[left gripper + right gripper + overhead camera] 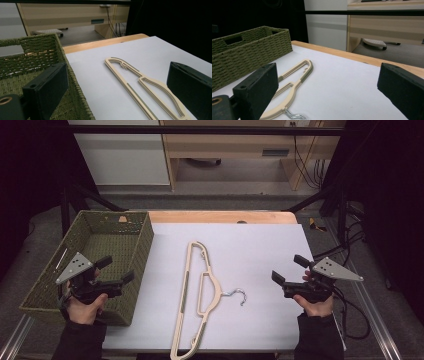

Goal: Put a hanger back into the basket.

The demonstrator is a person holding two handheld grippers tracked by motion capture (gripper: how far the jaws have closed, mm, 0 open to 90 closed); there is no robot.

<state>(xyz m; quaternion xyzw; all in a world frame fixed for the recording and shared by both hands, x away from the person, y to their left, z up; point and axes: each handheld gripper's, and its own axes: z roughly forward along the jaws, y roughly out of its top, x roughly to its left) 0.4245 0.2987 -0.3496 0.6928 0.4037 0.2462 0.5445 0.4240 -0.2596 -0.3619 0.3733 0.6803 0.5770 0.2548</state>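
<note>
A cream plastic hanger (196, 295) with a metal hook (239, 295) lies flat in the middle of the white table top (250, 250), its long axis running front to back. The same hanger (140, 82) lies ahead of the left gripper's jaws, and the hanger (292, 85) also lies ahead and left of the right gripper's jaws. My left gripper (116, 270) hovers open over the near right corner of the green woven basket (55, 280), holding nothing. My right gripper (289, 268) hangs open above the table's right side, nothing between its jaws.
The basket (30, 57) stands at the table's left edge, with nothing visible inside. A wooden strip (220, 216) borders the table's far side. Black cables (350, 315) trail off the right edge. A cabinet and desk stand on the floor beyond.
</note>
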